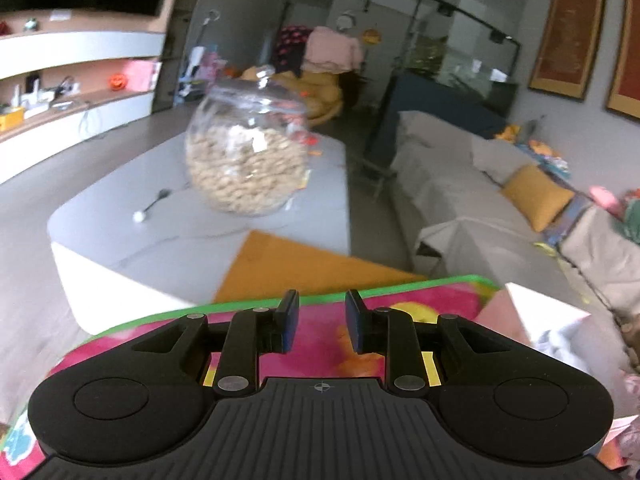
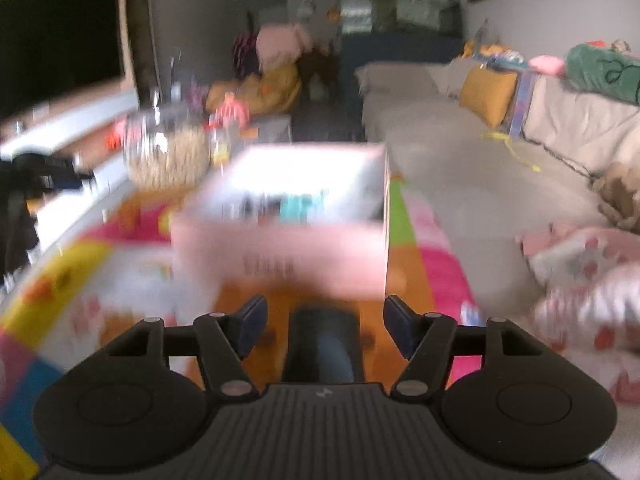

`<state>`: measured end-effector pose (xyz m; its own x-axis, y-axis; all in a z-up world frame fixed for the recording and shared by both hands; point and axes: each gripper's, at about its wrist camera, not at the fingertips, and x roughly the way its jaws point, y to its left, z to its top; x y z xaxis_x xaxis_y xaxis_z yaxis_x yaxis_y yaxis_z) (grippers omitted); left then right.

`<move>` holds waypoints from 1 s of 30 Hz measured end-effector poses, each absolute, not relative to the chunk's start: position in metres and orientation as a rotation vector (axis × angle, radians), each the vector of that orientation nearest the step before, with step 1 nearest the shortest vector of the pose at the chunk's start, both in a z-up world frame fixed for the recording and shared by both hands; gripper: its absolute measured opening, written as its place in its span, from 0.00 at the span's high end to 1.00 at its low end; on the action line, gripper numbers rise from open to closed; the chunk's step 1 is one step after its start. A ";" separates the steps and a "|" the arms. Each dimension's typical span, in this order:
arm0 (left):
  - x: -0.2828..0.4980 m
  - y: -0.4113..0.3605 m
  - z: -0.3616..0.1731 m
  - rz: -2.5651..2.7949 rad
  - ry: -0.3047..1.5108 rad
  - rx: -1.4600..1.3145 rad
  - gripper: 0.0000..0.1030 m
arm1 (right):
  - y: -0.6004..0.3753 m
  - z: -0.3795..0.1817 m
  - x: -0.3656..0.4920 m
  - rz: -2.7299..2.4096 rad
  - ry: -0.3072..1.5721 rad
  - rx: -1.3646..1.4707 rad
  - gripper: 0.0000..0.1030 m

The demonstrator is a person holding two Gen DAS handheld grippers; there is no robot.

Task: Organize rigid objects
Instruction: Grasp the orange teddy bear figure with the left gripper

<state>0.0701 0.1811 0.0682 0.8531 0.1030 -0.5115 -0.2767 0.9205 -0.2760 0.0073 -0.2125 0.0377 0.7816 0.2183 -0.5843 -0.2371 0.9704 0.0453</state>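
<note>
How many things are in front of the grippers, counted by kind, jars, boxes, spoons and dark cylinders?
Glass jar: 1
Pink box: 1
Spoon: 1
Dark cylinder between the right gripper fingers: 1
Total: 4

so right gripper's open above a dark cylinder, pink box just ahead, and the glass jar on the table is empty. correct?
Not quite: the glass jar is full of beige pieces, clear in the left wrist view. The rest holds: right gripper open over the dark cylinder, pink box ahead.

Both grippers unclamped

Left gripper (image 1: 322, 320) jaws stand slightly parted, gripping nothing; right gripper (image 2: 324, 330) jaws spread wide.
</note>
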 end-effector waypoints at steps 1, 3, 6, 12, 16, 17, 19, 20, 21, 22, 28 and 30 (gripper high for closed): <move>0.068 0.186 0.065 0.210 0.519 -0.361 0.73 | -0.209 0.030 0.004 0.242 0.639 -0.052 0.37; 0.071 0.186 0.060 0.216 0.535 -0.380 0.73 | -0.206 0.016 0.004 0.233 0.663 -0.073 0.37; 0.082 0.171 0.053 0.198 0.548 -0.354 0.73 | -0.209 0.005 0.009 0.217 0.691 -0.054 0.37; 0.114 0.138 0.037 0.179 0.583 -0.301 0.73 | -0.206 0.002 0.005 0.212 0.695 -0.070 0.36; 0.131 0.125 0.024 0.185 0.601 -0.271 0.54 | -0.202 0.003 0.003 0.217 0.694 -0.105 0.35; 0.134 0.124 0.021 0.181 0.601 -0.268 0.52 | -0.201 0.003 0.003 0.218 0.693 -0.108 0.35; 0.138 0.123 0.018 0.169 0.614 -0.269 0.51 | -0.202 0.004 0.003 0.219 0.696 -0.105 0.35; 0.139 0.121 0.015 0.157 0.626 -0.266 0.51 | -0.202 0.004 0.003 0.220 0.697 -0.102 0.34; 0.140 0.120 0.013 0.144 0.640 -0.252 0.54 | -0.202 0.004 0.004 0.221 0.697 -0.100 0.34; 0.142 0.117 0.010 0.142 0.657 -0.228 0.57 | -0.202 0.004 0.003 0.221 0.697 -0.100 0.34; 0.146 0.114 0.008 0.137 0.661 -0.160 0.59 | -0.202 0.003 0.004 0.222 0.699 -0.096 0.31; 0.144 0.116 0.009 0.114 0.669 -0.158 0.59 | -0.204 0.003 0.005 0.232 0.707 -0.085 0.27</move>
<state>0.1436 0.1160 0.0091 0.7790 0.0544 -0.6247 -0.1561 0.9817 -0.1092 0.0055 -0.2036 0.0027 0.7361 0.1821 -0.6519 -0.2397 0.9709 0.0006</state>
